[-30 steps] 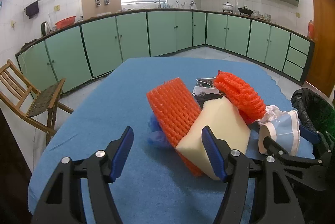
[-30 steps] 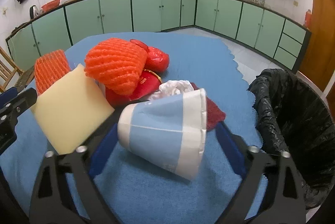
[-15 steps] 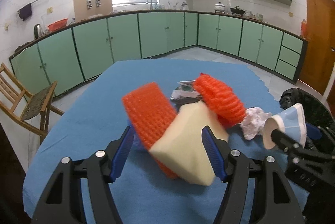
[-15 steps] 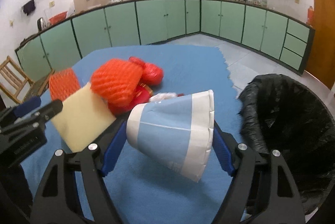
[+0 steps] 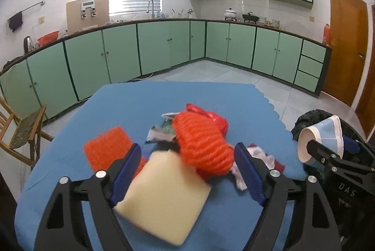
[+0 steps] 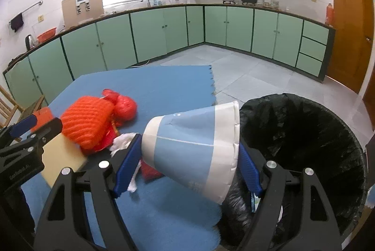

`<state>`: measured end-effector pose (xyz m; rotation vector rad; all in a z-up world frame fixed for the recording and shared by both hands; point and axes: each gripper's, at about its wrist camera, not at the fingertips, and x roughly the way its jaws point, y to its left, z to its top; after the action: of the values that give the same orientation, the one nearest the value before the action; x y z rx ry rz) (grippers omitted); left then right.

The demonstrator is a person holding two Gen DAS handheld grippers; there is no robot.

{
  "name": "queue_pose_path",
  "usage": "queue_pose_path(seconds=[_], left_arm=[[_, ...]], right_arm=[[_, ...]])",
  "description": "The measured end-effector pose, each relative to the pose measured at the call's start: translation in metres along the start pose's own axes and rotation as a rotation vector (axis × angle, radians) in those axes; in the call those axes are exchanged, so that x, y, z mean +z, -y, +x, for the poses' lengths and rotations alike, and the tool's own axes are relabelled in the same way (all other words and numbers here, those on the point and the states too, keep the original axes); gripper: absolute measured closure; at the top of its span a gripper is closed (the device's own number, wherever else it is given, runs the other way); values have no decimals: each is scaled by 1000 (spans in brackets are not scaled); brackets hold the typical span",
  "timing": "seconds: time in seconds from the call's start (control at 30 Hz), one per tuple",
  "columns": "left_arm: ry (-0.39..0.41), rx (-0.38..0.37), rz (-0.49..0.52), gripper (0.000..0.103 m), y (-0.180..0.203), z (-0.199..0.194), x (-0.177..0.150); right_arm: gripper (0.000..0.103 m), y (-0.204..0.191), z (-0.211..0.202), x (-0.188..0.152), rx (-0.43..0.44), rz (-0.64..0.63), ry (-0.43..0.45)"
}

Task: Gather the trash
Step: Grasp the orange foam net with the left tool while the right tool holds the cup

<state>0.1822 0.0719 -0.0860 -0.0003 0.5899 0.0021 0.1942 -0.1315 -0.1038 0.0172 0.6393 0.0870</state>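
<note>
Orange foam netting (image 5: 204, 145) beyond opening left fingers (image 5: 248, 171), yellow sponge (image 5: 164, 199) between; right fingers (image 6: 129, 159) clamping paper cup (image 6: 194, 147).

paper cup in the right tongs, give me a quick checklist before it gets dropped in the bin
1. Paper cup gripped between the right tongs: ok.
2. Black-lined bin open, with room: ok.
3. Cup fully over the bin mouth: not ok, only its wide end reaches the rim.
4. Left tongs clear of the bin: ok, opening over the table with the cream foam pad between them.
5. Tissue free of the right tongs: cannot tell.
</note>
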Motion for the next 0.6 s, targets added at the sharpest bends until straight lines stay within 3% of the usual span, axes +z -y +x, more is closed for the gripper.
queue_pose_path(seconds=[0.3, 0.4, 0.53, 0.6], left_arm=[[-69, -14, -18, 21, 8, 41, 9], [-95, -36, -32, 35, 6, 45, 6], [-111, -43, -26, 66, 3, 47, 1], [-108, -42, -27, 72, 2, 46, 0]], right_arm=[[28, 6, 8, 3, 0, -20, 1], [28, 4, 10, 2, -1, -20, -9], [28, 2, 11, 3, 4, -22, -18], [28, -1, 10, 3, 8, -27, -17]])
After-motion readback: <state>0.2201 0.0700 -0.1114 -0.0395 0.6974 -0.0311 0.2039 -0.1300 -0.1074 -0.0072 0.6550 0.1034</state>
